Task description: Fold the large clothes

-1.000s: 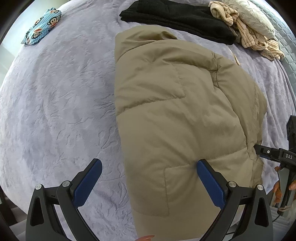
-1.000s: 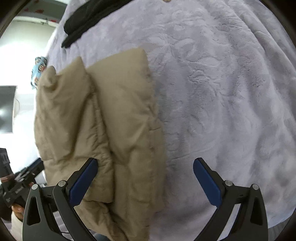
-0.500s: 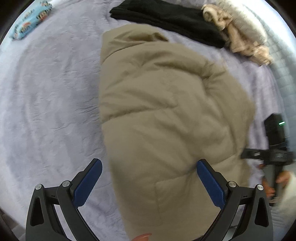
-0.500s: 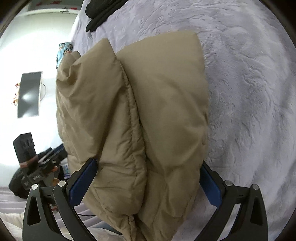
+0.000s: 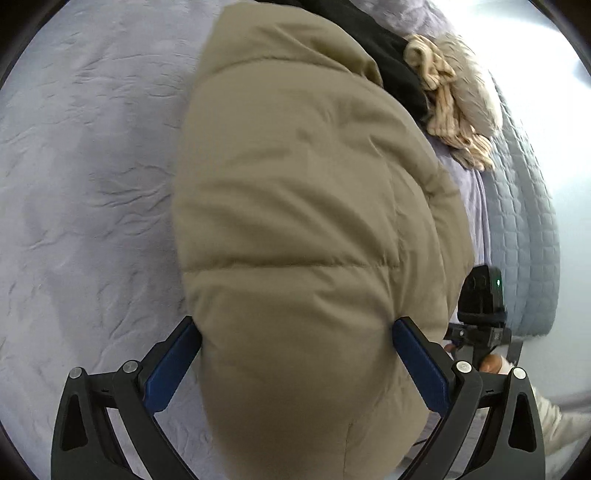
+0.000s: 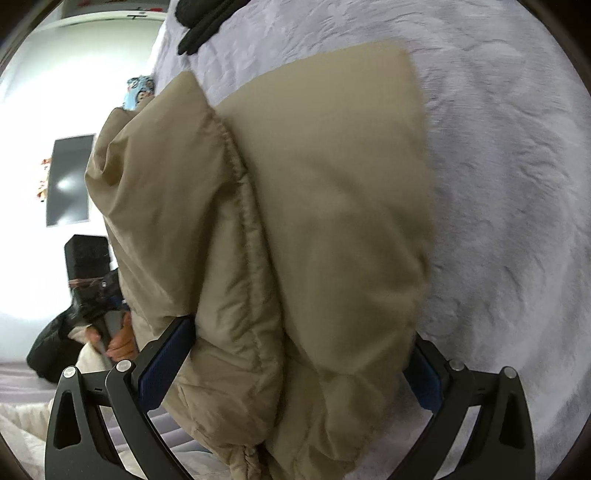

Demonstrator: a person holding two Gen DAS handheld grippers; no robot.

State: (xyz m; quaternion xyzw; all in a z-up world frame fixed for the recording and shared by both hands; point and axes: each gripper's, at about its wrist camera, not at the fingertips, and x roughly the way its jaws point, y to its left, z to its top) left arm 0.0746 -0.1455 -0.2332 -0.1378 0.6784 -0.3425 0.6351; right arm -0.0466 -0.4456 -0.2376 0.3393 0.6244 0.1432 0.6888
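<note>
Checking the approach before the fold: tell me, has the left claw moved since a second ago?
Yes. The left claw has moved forward over the tan jacket, closer to the black garment.

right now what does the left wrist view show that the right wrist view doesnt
Only the left wrist view shows the crumpled cream striped garment, the grey quilted cover at the bed's edge, and the right gripper's black body beside the jacket.

Only the right wrist view shows the dark screen on the wall, a blue cartoon-print cloth, and the hand gripping the left gripper's handle.

Both show the tan puffer jacket between open blue-padded fingers, the lavender bedspread and a black garment.
</note>
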